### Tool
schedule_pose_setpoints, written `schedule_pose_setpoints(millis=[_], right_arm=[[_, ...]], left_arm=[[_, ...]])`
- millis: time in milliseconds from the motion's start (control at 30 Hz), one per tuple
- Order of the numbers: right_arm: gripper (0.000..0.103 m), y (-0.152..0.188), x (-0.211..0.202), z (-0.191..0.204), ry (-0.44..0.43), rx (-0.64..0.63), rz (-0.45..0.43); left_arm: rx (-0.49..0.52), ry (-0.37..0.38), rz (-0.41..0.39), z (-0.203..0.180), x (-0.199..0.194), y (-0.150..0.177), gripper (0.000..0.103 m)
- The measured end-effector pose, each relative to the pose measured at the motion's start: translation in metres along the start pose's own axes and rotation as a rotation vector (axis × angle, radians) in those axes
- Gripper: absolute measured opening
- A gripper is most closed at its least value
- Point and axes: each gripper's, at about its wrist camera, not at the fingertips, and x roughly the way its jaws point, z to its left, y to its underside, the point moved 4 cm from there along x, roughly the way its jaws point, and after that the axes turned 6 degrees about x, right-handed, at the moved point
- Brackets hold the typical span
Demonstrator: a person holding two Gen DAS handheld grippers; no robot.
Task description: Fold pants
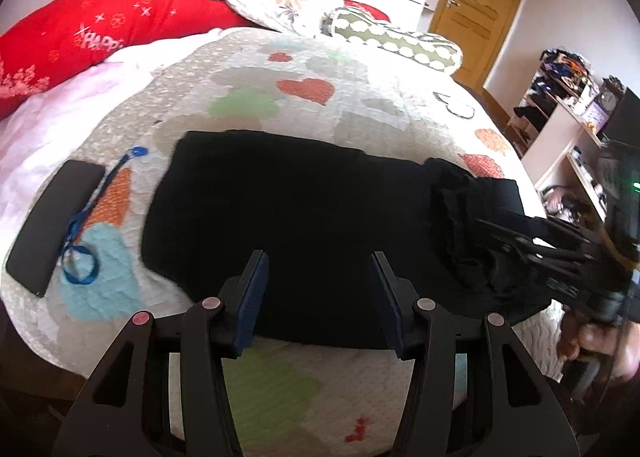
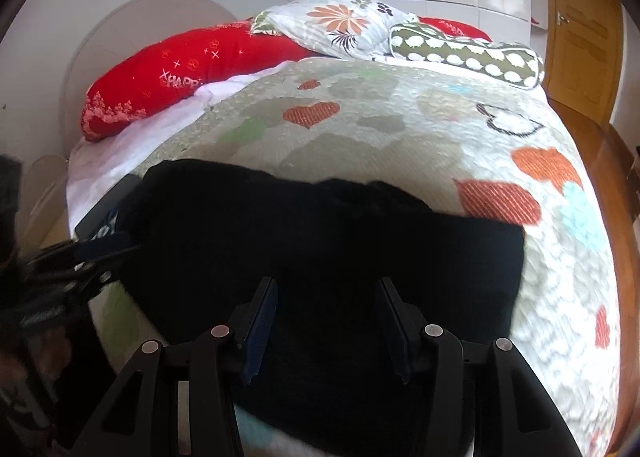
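Note:
Black pants [image 1: 288, 209] lie folded flat on the quilted bed. They also show in the right wrist view [image 2: 320, 249]. My left gripper [image 1: 320, 261] is open and empty, held just above the near edge of the pants. My right gripper [image 2: 326, 289] is open and empty above the pants' near part. In the left wrist view the right gripper [image 1: 520, 241] reaches in from the right over the bunched right end of the pants. In the right wrist view the left gripper [image 2: 80, 261] shows at the pants' left end.
A black phone [image 1: 56, 221] with a blue lanyard [image 1: 86, 233] lies left of the pants. Red pillow [image 2: 180, 69], floral pillow [image 2: 340, 25] and dotted bolster [image 2: 468, 53] sit at the bed's head. A wooden door [image 1: 476, 5] and cluttered shelves [image 1: 560, 97] stand at right.

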Motion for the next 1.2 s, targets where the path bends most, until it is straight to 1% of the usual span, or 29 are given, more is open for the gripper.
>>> schedule_pose_setpoints(millis=[100,133,233,300,367,467,667,733,833,867,900,933,967,1033,1100,1200], right_arm=[[0.049,-0.001,0.027,0.0,0.043,0.015,0.069],[0.049,-0.001,0.03,0.001,0.055,0.014,0.069],[0.05,-0.004,0.019,0.007,0.087,-0.014,0.048],[0.05,-0.008,0.007,0.009,0.1,-0.02,0.005],[0.05,-0.012,-0.004,0.011,0.079,-0.017,-0.031],[0.05,-0.014,-0.01,0.013,0.046,-0.01,-0.048],[0.05,-0.011,-0.011,0.007,-0.001,0.038,-0.036],[0.05,-0.012,-0.014,0.009,-0.002,0.036,-0.041],[0.05,-0.016,-0.018,0.014,-0.015,0.019,-0.045],[0.05,-0.018,-0.018,0.017,-0.026,0.007,-0.043],[0.05,-0.019,-0.018,0.02,-0.034,-0.002,-0.038],[0.05,-0.02,-0.017,0.024,-0.045,-0.018,-0.03],[0.05,-0.022,-0.014,0.03,-0.054,-0.043,-0.018],[0.051,-0.027,-0.009,0.041,-0.075,-0.08,0.003],[0.054,-0.032,0.0,0.052,-0.101,-0.108,0.037],[0.056,-0.042,0.013,0.069,-0.154,-0.134,0.064]], left_arm=[[-0.028,-0.018,0.0,0.011,-0.003,0.003,0.051],[-0.032,-0.022,-0.001,0.013,-0.005,0.004,0.051],[-0.045,-0.041,-0.006,0.02,-0.008,0.007,0.051],[-0.05,-0.049,-0.008,0.022,-0.01,0.009,0.051],[-0.054,-0.049,-0.008,0.023,-0.012,0.01,0.051],[-0.049,-0.047,-0.015,0.02,-0.016,0.011,0.051],[-0.052,-0.035,-0.029,0.018,-0.023,0.011,0.051],[-0.058,-0.035,-0.028,0.02,-0.024,0.012,0.051],[-0.087,-0.009,-0.03,0.025,-0.026,0.014,0.051],[-0.109,0.02,-0.039,0.028,-0.027,0.015,0.052],[-0.142,0.062,-0.048,0.034,-0.029,0.018,0.056],[-0.178,0.099,-0.055,0.04,-0.031,0.021,0.071],[-0.214,0.121,-0.06,0.047,-0.032,0.024,0.081],[-0.29,0.147,-0.063,0.06,-0.033,0.03,0.082],[-0.346,0.146,-0.05,0.073,-0.029,0.034,0.082],[-0.376,0.122,-0.029,0.08,-0.022,0.037,0.082]])
